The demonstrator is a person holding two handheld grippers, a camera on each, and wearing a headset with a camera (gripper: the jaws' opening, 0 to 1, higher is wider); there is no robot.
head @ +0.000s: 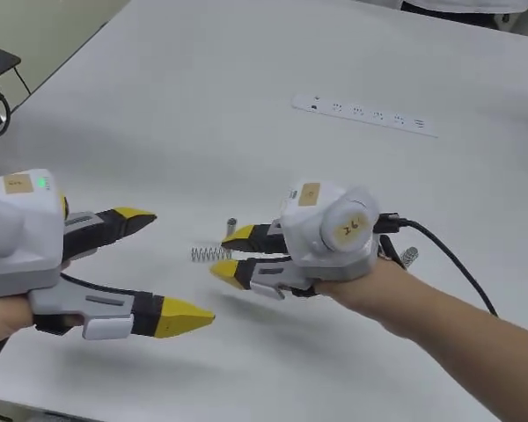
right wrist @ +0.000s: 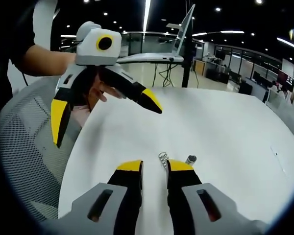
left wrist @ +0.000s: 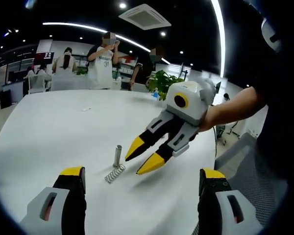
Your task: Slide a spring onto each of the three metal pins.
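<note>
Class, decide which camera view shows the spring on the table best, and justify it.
The left gripper view: the spring lies whole and unobstructed beside the upright pin. The head view shows it small, near the right tool. The right gripper view shows one end between that tool's tips.

We find the head view evenly bright, with only soft, faint shadows on the white bench (head: 202,105). In both gripper views the ceiling strip lights (left wrist: 219,29) glare, the edges bend strongly, and the centre stays sharp.
</note>
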